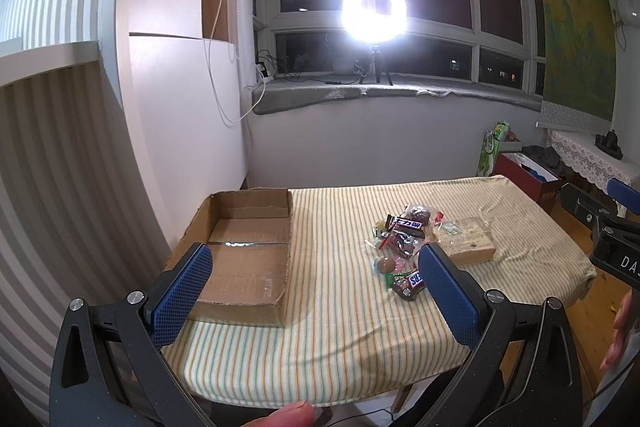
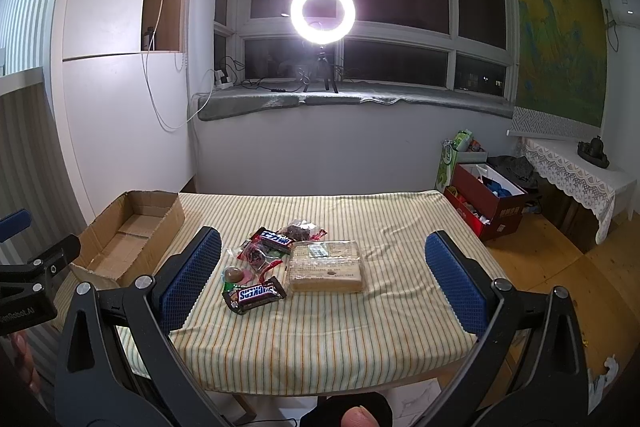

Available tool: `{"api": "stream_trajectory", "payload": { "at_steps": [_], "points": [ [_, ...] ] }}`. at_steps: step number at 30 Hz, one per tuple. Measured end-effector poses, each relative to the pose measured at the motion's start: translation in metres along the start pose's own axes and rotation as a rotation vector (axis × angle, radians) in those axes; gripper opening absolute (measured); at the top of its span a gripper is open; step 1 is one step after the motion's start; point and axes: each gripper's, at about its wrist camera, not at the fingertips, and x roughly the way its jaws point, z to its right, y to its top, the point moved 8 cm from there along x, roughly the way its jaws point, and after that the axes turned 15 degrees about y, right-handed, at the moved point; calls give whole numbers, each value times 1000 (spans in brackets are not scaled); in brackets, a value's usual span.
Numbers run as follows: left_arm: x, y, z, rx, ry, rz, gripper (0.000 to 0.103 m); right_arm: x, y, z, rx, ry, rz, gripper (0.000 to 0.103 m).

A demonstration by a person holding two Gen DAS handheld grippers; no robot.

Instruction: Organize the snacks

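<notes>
A pile of snacks lies mid-table: a Snickers bar (image 2: 256, 294) nearest me, a second bar with a blue label (image 2: 275, 239), small wrapped candies (image 2: 234, 274), a dark snack bag (image 2: 298, 231), and a flat tan biscuit pack (image 2: 326, 265). An open, empty cardboard box (image 1: 244, 251) sits at the table's left. My left gripper (image 1: 316, 287) is open and empty, above the near table edge between box and pile (image 1: 404, 247). My right gripper (image 2: 322, 279) is open and empty, held short of the pile. The Snickers bar also shows in the left view (image 1: 410, 281).
The table has a striped cloth (image 2: 360, 339) and stands near a white wall. A ring light (image 2: 322, 11) glares from the windowsill behind. A red box (image 2: 486, 205) and bags stand on the floor at the right, beside a lace-covered side table (image 2: 576, 171).
</notes>
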Motion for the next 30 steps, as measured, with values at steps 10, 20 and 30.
{"api": "stream_trajectory", "payload": {
  "at_steps": [10, 20, 30],
  "points": [
    [-3, 0, -1, -1, -2, -4, 102, 0, -2, -1, -5, -3, 1, 103],
    [-2, 1, -3, 2, 2, -4, 102, 1, -2, -1, -4, -2, 0, 103],
    [-2, 2, -3, 6, 1, -3, 102, 0, -2, -2, -1, -3, -1, 103]
  ]
}}
